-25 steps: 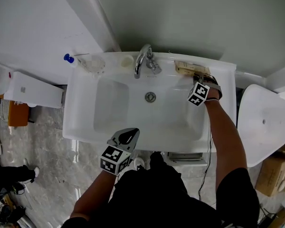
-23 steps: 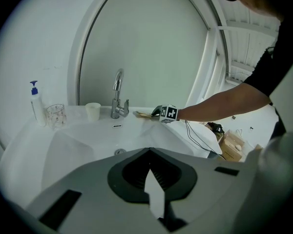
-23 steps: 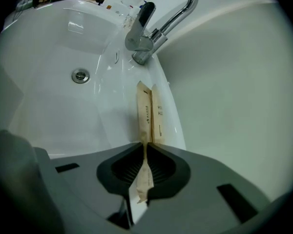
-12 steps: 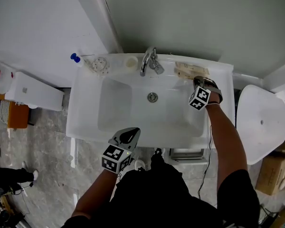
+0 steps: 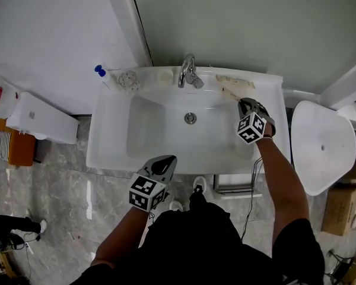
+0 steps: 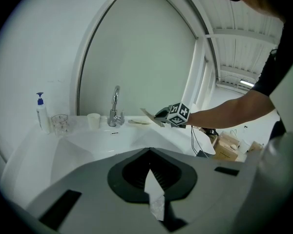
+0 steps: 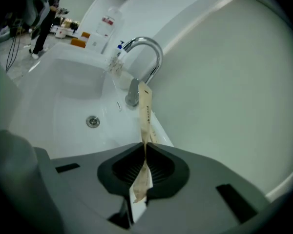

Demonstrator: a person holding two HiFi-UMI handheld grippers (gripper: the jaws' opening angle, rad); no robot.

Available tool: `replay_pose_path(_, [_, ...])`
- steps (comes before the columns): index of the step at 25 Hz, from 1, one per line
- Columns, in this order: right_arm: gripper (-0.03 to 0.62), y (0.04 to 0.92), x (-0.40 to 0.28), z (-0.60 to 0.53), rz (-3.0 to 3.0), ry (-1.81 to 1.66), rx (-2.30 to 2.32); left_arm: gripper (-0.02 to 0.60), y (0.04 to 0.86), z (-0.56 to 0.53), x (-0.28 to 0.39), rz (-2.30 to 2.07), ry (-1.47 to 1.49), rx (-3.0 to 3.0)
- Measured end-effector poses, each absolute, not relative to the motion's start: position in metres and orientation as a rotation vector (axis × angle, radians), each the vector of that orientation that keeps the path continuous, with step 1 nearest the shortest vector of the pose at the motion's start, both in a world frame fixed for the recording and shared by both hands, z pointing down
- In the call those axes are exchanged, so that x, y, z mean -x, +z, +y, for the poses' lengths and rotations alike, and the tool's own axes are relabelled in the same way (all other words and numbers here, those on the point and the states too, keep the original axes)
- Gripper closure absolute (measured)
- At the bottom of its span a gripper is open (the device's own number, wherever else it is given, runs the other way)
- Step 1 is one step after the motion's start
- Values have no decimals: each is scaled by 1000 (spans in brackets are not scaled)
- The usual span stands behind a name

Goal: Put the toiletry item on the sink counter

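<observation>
A white sink (image 5: 107, 141) fills the middle of the head view. My right gripper (image 5: 242, 103) hovers over the basin's right side, in front of the back right counter. Its jaws have just been closing and are shut on a thin tan paper sachet (image 7: 145, 111), which sticks up from the jaws (image 7: 144, 147) toward the tap (image 7: 144, 48). The sachet (image 5: 231, 92) points at the counter. A second tan sachet (image 5: 236, 79) lies there. My left gripper (image 5: 164, 164) is shut at the sink's front edge; a pale sliver shows in its seam (image 6: 149, 152).
A blue-topped pump bottle (image 5: 101, 72), a clear glass (image 5: 128, 79) and a small white cup (image 5: 164, 76) stand on the back left counter beside the tap (image 5: 187, 71). The drain (image 5: 190, 118) lies mid-basin. A white rounded fixture (image 5: 320, 147) stands at the right, a white box (image 5: 32, 117) at the left.
My right gripper has risen off the back right counter and drawn back over the basin with the sachet in it. My left gripper has shifted slightly at the front edge.
</observation>
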State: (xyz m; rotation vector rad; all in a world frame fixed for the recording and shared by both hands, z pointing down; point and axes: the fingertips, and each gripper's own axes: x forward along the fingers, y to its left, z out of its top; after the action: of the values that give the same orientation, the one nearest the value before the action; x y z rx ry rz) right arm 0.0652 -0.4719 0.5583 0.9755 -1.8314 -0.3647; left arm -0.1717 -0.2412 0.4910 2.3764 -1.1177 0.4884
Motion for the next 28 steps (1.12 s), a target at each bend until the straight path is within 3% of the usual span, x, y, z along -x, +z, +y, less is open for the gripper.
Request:
replay_pose_path(17, [582,430,-65,-268,-2461,414,-1621,581,443,-181,176,-1095,383,-2541])
replay_pose_path(28, [583,414,-51,-169,-2500,437,-1685,581,436,-136,166,-981,378,-2621])
